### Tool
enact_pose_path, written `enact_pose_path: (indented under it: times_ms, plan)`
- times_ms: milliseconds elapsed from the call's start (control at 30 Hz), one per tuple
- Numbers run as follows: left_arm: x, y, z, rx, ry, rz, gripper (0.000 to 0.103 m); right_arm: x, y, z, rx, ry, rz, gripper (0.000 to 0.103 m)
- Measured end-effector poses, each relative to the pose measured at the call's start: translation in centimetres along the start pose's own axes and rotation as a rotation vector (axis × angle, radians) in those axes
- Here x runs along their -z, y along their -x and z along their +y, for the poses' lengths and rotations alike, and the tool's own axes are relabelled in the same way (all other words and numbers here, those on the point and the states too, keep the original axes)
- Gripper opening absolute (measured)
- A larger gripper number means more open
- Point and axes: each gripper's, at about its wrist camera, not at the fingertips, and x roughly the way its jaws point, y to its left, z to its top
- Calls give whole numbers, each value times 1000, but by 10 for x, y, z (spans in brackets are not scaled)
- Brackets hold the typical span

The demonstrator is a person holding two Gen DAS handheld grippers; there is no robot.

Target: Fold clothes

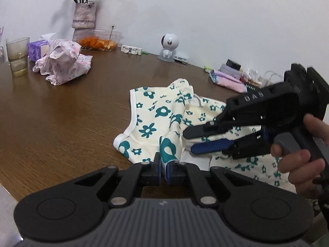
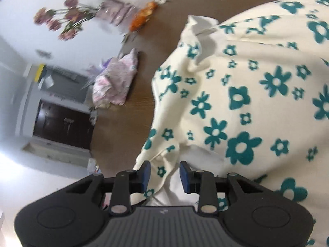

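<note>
A cream garment with teal flowers [image 1: 148,123] lies crumpled on the brown table [image 1: 61,113]. My left gripper [image 1: 163,170] is shut on a raised fold at its near edge, blue pads pinching the cloth. My right gripper [image 1: 188,142], held by a hand [image 1: 298,158], reaches in from the right with its fingertips at the garment's middle. In the right wrist view the garment [image 2: 246,103] fills most of the picture. A bunched fold fills the gap between the pads of the right gripper [image 2: 164,177], which stand partly apart around it.
A crumpled pink garment [image 1: 61,63] [image 2: 115,82] lies far left on the table. Behind it stand a glass [image 1: 17,55], a flower vase [image 1: 84,15] and a clear box of orange food [image 1: 98,40]. A small white camera [image 1: 168,47] and pink packets [image 1: 228,76] line the wall.
</note>
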Motion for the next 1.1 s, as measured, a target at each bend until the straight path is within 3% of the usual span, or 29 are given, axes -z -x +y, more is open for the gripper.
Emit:
enact_pose_path:
  times_ms: [133,200,300,467,567,633,667,700,767,1000,1100]
  plan:
    - [3,0,-3,-4,-8,4,4,6,-11,-1,4,-25,-35,29]
    - [2,0,0,1,7,5,4,8,-17,0,8,-27,-40,10]
    - [0,-1,6,7,37,14,4,13,-21,2,18,-8,-66,0]
    - [3,-3,2,0,11,28,4,15,3,11,-24,20,-154,0]
    - [2,-2,1,-5,25,21,4,13,18,10,-20,22,-152,0]
    - [-2,-1,8,27,88,20,4,14,20,1,-55,-37,-103,8]
    - [-4,-1,11,40,113,19,4,17,16,-5,-82,-93,-80,18]
    - [-5,-1,14,54,138,17,4,21,11,-9,-94,-128,-62,40]
    - [-7,0,20,85,188,14,4,28,2,-15,-117,-187,-51,53]
    - [-7,1,24,137,251,9,4,40,-21,-22,-259,-339,-77,55]
    - [-6,1,23,130,245,14,4,42,-26,-24,-278,-367,-109,46]
